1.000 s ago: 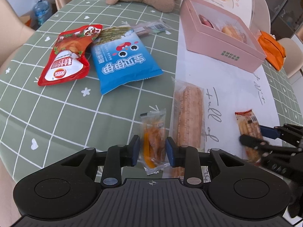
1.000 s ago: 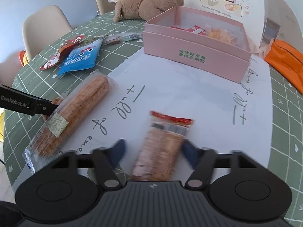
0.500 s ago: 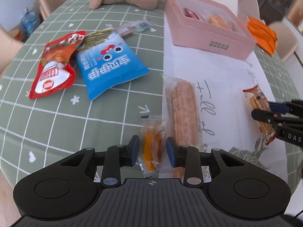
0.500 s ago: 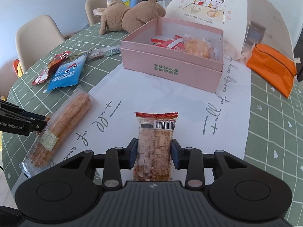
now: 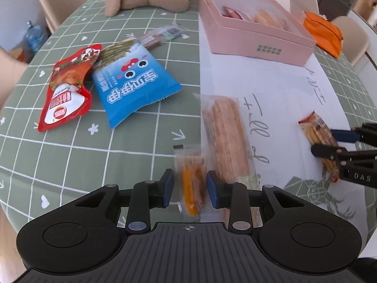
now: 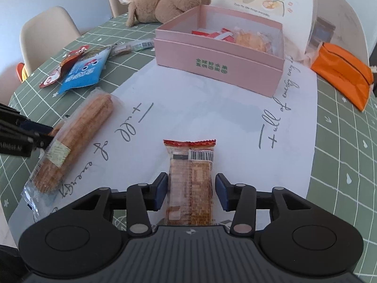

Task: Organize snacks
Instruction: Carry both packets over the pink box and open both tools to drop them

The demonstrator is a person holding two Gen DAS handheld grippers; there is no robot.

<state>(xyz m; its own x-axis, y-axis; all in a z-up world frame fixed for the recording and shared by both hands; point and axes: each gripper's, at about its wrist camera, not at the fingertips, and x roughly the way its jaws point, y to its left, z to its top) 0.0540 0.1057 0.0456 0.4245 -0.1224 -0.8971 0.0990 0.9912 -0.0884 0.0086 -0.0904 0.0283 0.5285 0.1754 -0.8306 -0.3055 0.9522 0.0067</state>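
Seen from the left gripper (image 5: 190,188), the unsorted snacks lie loose on the green checked tablecloth (image 5: 70,165). A red pouch (image 5: 66,89) lies at about ten o'clock and a blue bag (image 5: 134,87) overlaps its edge at eleven. Both are flat and untouched, probably waiting their turn. The gripper itself tilts down over a small clear packet with an orange filling (image 5: 192,176). A pad stands close on each side of the wrapper. Whether they actually pinch it I cannot tell, though the narrow straddle along the packet's length looks set for a side grip. Just beside it at one o'clock lies a long cracker pack (image 5: 227,136), half on the white paper runner (image 6: 200,108). Further out at one o'clock sits the pink box (image 5: 259,42), lid off and already holding a few wrapped items, so it appears to be where the snacks are collected. Toward three o'clock the right gripper (image 6: 192,189) straddles a biscuit packet (image 6: 190,176) lying flat on the runner. Its jaws are opening, and the packet sits between them with a sliver of daylight at the right pad, so it is not clamped. That could be a regrip, or a release short of the box at its twelve o'clock. An orange pouch (image 6: 341,73) rests at two o'clock, apart from the snacks.
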